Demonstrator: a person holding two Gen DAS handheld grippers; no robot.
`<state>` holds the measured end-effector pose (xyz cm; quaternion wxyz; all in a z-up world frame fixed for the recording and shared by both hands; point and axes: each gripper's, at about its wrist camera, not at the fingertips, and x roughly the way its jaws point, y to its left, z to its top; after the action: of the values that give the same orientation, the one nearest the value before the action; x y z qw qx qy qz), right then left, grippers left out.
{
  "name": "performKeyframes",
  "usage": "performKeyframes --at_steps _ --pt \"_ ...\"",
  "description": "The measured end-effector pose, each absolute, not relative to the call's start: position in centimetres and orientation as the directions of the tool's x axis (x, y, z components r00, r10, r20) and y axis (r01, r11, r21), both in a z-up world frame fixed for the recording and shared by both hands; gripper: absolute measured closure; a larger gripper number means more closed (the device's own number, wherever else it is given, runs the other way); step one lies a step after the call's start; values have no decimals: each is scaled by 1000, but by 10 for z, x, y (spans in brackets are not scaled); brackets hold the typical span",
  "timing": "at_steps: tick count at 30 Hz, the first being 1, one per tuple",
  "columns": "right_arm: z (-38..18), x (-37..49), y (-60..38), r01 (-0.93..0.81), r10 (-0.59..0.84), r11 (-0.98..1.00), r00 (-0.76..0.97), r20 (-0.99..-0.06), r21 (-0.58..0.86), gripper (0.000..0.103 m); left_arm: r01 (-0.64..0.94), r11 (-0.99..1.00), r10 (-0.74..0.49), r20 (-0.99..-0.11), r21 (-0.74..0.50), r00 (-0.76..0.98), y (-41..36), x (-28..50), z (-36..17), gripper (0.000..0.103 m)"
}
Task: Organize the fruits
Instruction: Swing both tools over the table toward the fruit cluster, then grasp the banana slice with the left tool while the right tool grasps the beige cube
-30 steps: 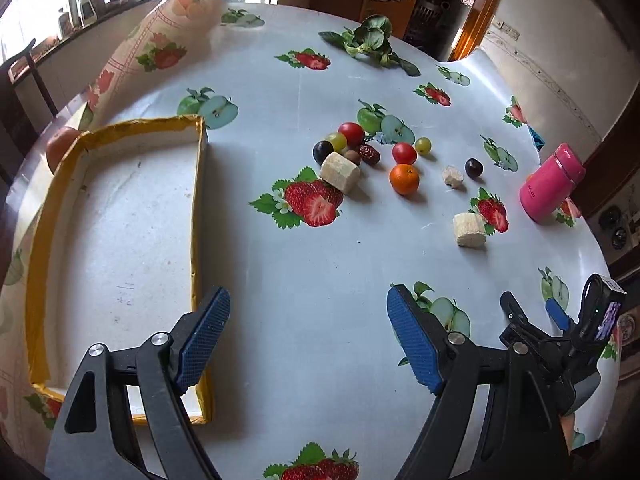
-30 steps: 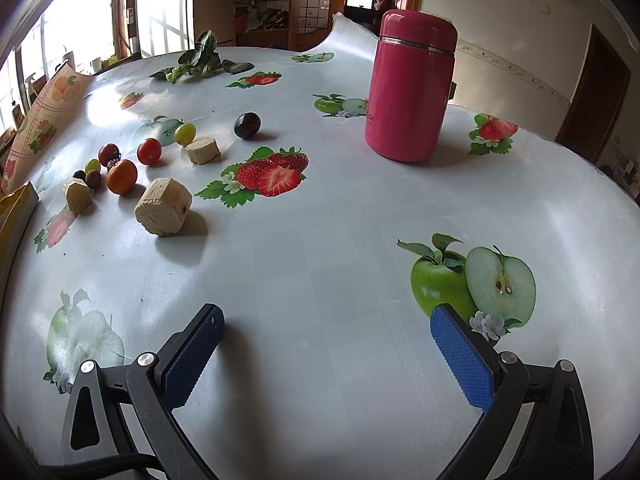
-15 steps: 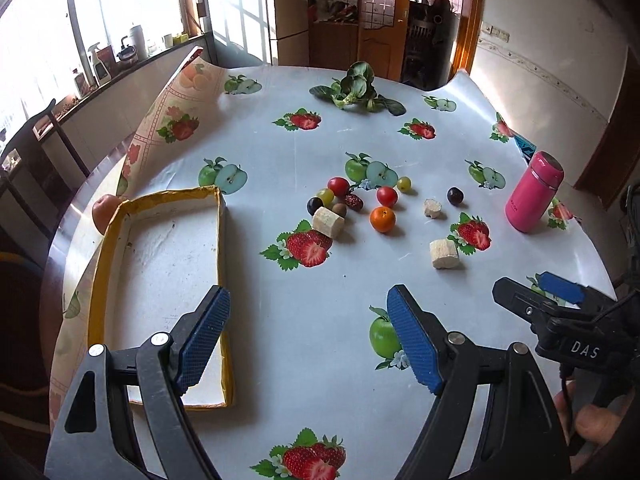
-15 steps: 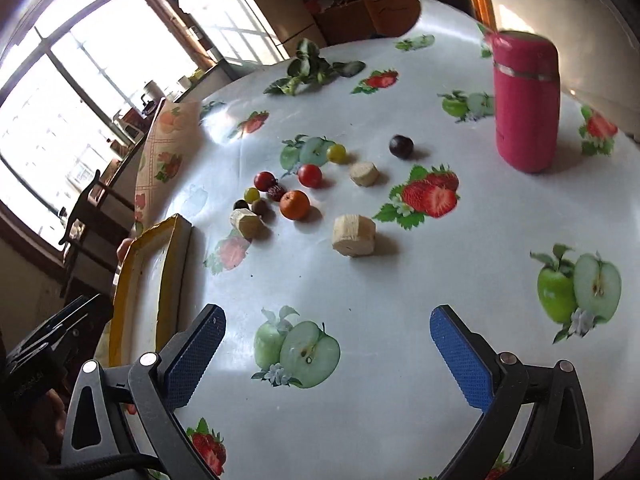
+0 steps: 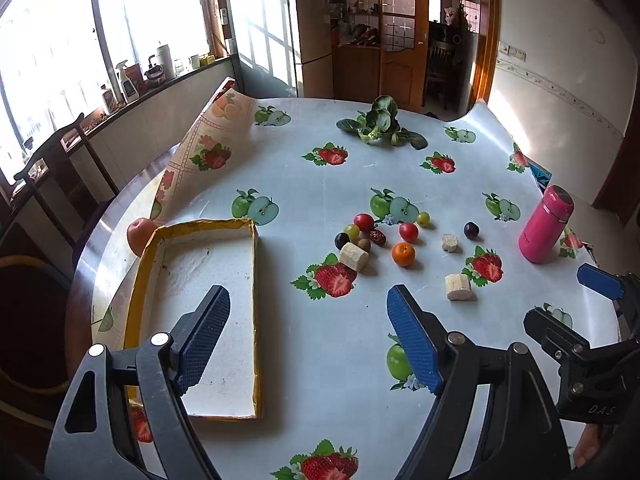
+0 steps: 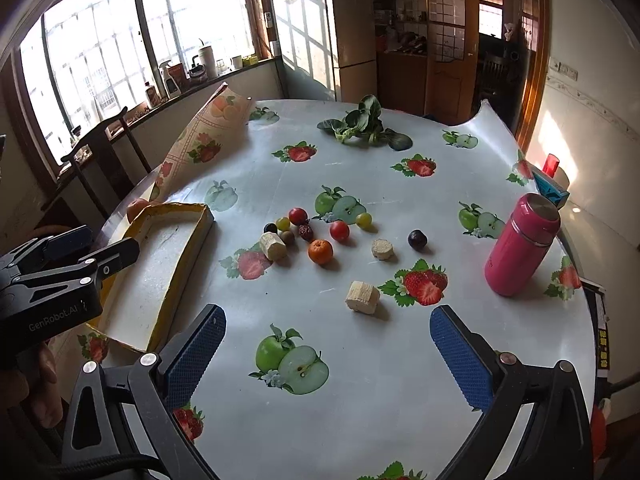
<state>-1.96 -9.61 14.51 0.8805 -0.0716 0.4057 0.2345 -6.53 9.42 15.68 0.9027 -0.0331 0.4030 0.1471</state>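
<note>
A shallow yellow-rimmed tray (image 5: 136,304) lies empty at the table's left; it also shows in the right wrist view (image 6: 192,248). Small fruits cluster mid-table: an orange (image 5: 403,253) (image 6: 320,251), red tomatoes (image 5: 408,231) (image 6: 339,230), green grapes (image 5: 423,219), a dark plum (image 5: 471,230) (image 6: 417,238), and pale cut chunks (image 5: 458,287) (image 6: 362,297). An apple (image 5: 138,234) sits behind the tray. My left gripper (image 5: 308,344) is open and empty, high above the table's near side. My right gripper (image 6: 328,360) is open and empty, likewise raised.
A pink flask (image 5: 545,224) (image 6: 522,244) stands at the right. Leafy greens (image 5: 378,124) lie at the far side. The tablecloth's left corner (image 5: 212,136) curls up. A chair (image 5: 60,176) stands by the window at left.
Both grippers have risen and pulled back from the table, so the whole table now shows. Both stayed open and empty. The fruits have not moved.
</note>
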Motion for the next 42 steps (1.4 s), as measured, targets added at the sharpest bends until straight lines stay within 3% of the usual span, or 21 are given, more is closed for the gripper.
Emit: performKeyframes --at_steps 16,42 --pt "130 -14 -96 -492 366 867 524 -770 77 2 -284 958 227 -735 50 639 95 -63 156 22" --pt "82 0 -102 -458 359 878 432 -827 142 14 -241 958 12 -821 -154 570 129 -55 92 22"
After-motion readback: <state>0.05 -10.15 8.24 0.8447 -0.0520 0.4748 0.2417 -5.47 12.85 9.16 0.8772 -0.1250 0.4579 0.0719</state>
